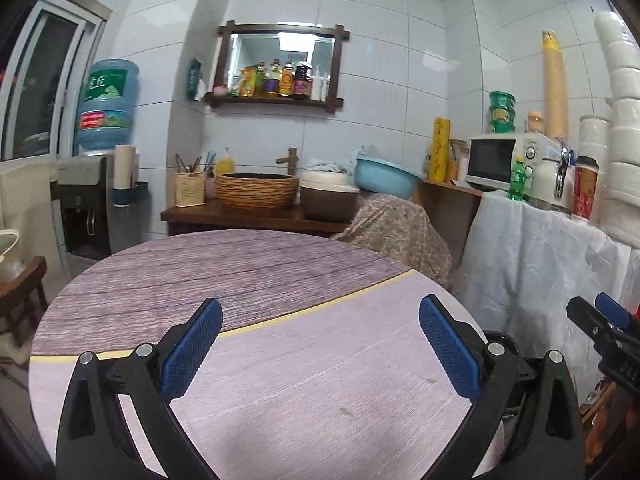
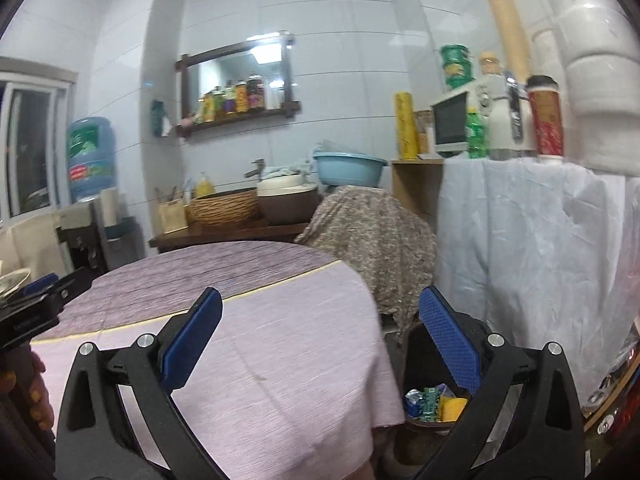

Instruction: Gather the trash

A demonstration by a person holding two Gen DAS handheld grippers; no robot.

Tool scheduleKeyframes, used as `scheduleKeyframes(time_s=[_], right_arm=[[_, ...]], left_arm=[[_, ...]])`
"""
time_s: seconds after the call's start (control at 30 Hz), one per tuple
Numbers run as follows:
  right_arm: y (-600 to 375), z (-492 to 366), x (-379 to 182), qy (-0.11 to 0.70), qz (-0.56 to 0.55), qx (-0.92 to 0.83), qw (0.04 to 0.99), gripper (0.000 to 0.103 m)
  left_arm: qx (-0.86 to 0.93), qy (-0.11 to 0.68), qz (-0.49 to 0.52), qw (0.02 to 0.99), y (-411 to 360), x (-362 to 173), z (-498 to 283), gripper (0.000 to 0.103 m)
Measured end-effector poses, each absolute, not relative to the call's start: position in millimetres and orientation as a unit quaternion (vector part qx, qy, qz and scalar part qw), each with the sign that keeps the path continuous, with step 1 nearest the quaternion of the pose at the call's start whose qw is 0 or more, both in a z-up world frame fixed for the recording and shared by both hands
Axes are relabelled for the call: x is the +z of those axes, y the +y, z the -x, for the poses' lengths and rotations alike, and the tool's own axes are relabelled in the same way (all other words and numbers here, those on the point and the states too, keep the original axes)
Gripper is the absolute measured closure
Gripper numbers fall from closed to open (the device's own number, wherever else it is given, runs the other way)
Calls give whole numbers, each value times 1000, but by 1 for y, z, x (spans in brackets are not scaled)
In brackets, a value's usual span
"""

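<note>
A dark trash bin (image 2: 420, 348) stands on the floor at the round table's right edge; inside lie several wrappers (image 2: 434, 402), blue, green and yellow. My right gripper (image 2: 320, 340) is open and empty, over the table's right edge, its right finger above the bin. My left gripper (image 1: 320, 344) is open and empty above the round table (image 1: 248, 280), which has a purple cloth with a yellow stripe. The bin's rim (image 1: 500, 338) shows just behind the left gripper's right finger. The right gripper (image 1: 600, 320) shows at the right edge of the left wrist view; the left gripper (image 2: 36, 292) at the left edge of the right wrist view.
Behind the table stands a wooden counter (image 1: 248, 216) with a wicker basin, a brown pot and a blue bowl. A floral-covered object (image 1: 400, 232) is beside it. A white-draped shelf (image 1: 540, 260) at right holds a microwave, bottles and cup stacks. A water dispenser (image 1: 96, 184) stands at left.
</note>
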State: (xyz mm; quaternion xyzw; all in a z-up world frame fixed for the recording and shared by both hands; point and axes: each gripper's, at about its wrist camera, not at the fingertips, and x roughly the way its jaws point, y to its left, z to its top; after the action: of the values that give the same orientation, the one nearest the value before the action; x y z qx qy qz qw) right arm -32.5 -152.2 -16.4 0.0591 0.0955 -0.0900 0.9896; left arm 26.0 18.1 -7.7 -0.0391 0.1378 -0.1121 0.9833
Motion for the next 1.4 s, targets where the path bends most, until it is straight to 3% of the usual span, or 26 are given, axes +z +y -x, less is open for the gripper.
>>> scheduleKeyframes(time_s=[0.3,1.4], right_arm=[[-105,54,-8,75,-20,-71,994,6],[-117,55,-6,70,-32,-73,994,6]], left_arm=[[-97,122,38,987,35,-1,-7,5],[-56,118,42,991,41,6,-1,5]])
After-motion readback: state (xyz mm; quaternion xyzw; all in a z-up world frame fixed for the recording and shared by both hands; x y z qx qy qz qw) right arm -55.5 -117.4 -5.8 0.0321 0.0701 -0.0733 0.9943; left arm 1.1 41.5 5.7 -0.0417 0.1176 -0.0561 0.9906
